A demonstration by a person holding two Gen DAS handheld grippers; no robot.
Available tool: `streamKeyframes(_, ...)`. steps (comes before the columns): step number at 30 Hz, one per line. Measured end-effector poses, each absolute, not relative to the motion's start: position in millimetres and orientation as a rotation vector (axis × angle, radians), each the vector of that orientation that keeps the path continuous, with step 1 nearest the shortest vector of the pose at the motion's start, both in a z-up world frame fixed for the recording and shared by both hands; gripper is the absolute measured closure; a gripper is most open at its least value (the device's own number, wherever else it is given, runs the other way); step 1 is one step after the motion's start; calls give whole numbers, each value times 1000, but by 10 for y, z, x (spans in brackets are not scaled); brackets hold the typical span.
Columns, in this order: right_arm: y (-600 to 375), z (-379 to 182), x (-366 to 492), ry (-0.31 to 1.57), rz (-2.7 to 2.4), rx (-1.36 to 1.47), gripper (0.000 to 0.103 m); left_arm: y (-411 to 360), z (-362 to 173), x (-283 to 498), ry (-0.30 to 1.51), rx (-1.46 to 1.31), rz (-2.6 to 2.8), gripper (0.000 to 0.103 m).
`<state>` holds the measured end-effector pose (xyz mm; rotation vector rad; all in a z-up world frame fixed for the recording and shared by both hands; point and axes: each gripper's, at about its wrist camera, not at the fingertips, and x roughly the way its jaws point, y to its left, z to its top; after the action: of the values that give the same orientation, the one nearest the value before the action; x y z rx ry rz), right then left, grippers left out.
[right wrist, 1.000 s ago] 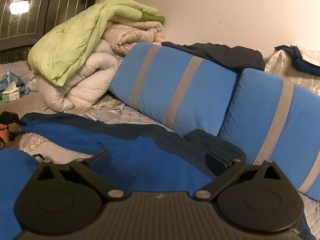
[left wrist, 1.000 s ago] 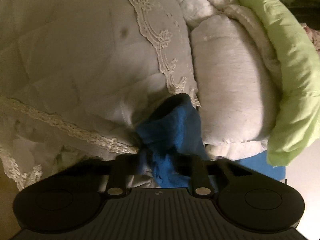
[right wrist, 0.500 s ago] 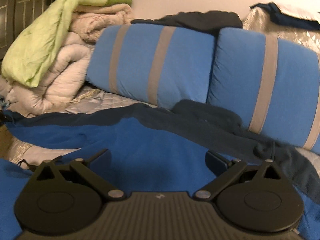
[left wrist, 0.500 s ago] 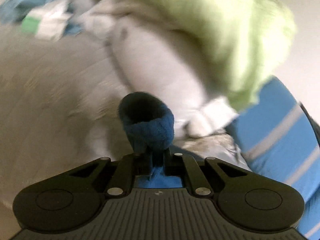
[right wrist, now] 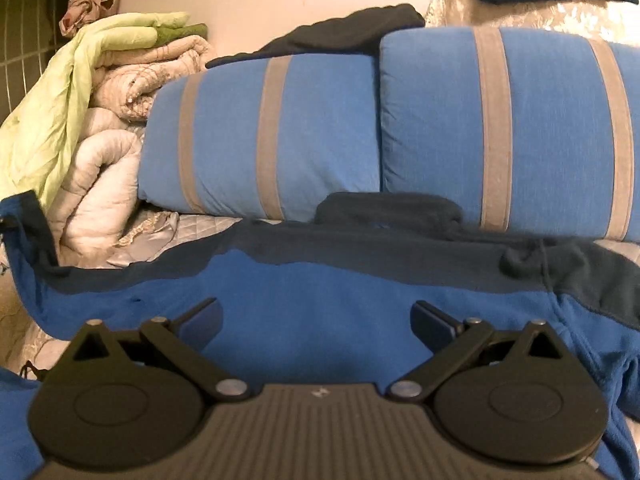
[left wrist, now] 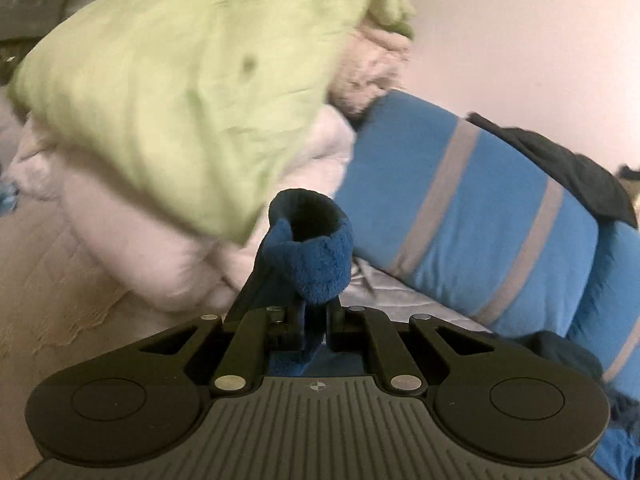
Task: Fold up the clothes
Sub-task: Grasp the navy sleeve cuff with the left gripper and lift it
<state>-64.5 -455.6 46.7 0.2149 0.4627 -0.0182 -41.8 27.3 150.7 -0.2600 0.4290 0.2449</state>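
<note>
On my left cam the left gripper [left wrist: 314, 320] is clenched on the dark-blue cuff [left wrist: 316, 252] of the blue fleece top [right wrist: 320, 312]; the cuff stands up past the fingertips, its opening facing the lens, w/ the sleeve fabric running back between the jaws. Behind it the lime-green blanket [left wrist: 180, 80] sits on the pale quilt pile [left wrist: 132, 240], though that side is smeared by blur, so I can't read detail there. On my right cam the right gripper [right wrist: 316, 320] is released, jaws spread wide w/ nothing between them, hovering over the top's body. The top lies spread across the bed, its navy upper band [right wrist: 400, 248] just in front of the 2 blue cushions [right wrist: 280, 140] w/ grey stripes. A dark garment [right wrist: 352, 36] is draped on the cushion tops. Far left, the fleece's edge [right wrist: 24, 216] is lifted off the bed.
</note>
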Motion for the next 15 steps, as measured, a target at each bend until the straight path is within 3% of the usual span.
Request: streamKeyframes(15, -4577, 361, -577, 532, -50, 215, 0, -668, 1628, 92, 481, -125, 48, 95)
